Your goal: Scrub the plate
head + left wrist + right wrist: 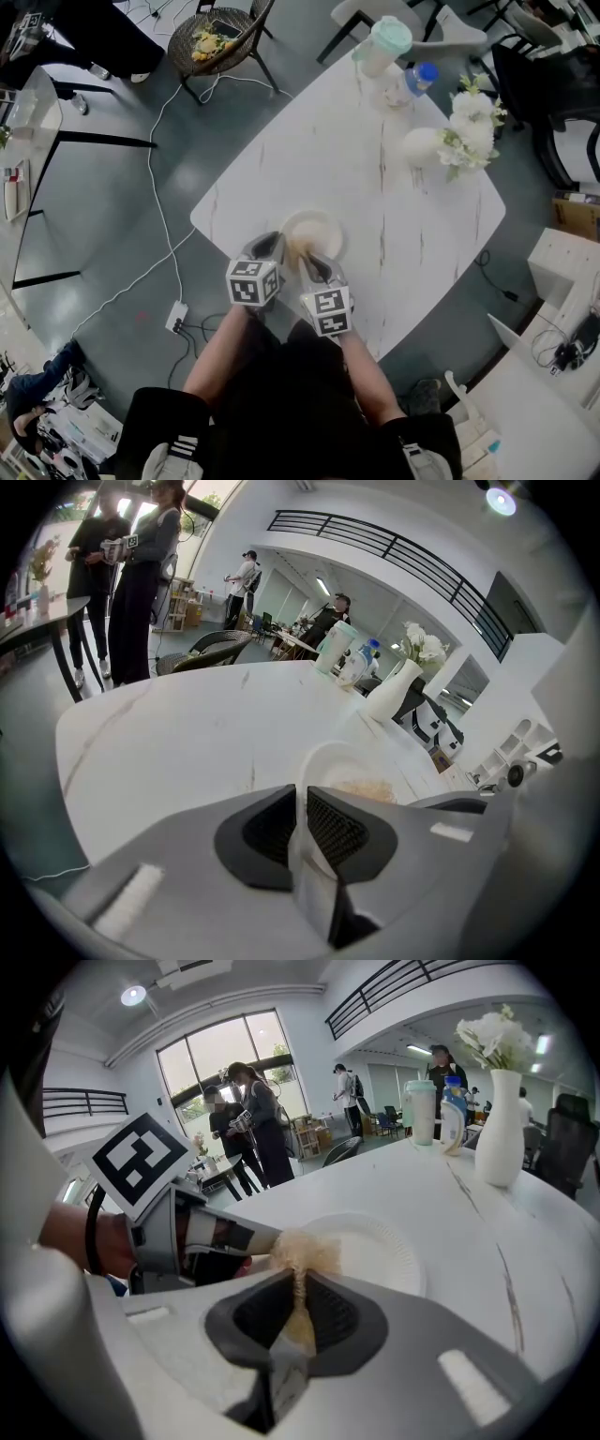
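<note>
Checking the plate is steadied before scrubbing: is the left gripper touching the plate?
Touching. The left gripper view shows the left gripper clamped on the near rim of the plate.

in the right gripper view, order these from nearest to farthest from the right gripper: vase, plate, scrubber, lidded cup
From the right gripper:
1. scrubber, clamped between its jaws.
2. plate, just ahead, lying flat.
3. vase, farther off, to the right.
4. lidded cup, farthest, at the back, left of the vase.
</note>
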Demonstrator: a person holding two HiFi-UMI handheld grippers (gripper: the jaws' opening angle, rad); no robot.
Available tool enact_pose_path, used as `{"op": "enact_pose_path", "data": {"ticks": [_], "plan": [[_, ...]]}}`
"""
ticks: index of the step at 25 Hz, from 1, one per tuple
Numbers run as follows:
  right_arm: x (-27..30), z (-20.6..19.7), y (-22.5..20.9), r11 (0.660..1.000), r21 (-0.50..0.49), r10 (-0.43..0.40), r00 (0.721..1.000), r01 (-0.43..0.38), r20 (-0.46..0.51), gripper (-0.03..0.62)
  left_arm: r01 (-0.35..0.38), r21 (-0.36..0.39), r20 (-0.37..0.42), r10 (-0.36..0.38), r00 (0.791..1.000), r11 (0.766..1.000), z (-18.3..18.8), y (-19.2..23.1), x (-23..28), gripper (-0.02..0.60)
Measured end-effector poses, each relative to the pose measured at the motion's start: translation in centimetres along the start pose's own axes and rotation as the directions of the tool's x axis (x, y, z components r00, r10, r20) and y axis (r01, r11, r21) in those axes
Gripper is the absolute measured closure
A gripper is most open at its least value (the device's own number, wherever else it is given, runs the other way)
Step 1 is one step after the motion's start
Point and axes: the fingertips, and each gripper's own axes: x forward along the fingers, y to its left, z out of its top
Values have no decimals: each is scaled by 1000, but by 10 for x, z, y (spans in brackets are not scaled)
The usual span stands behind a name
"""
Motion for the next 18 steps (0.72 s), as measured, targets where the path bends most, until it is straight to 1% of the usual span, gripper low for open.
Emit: {"op": "enact_pose_path", "data": {"ticks": [6,14,18], "plan": [[1,-1,-2,1000,4,-4,1000,4,0,553,-1,5,-1,1,1000,1000,0,0,0,537],[-3,-1,-12,999,10,-35,999,35,9,553,2,2,-2,-2,1000,1000,0,0,0,537],[-6,-6,-18,999,17,-44,999,44,-5,553,-1,2,-5,1,1000,1000,0,0,0,537]]}}
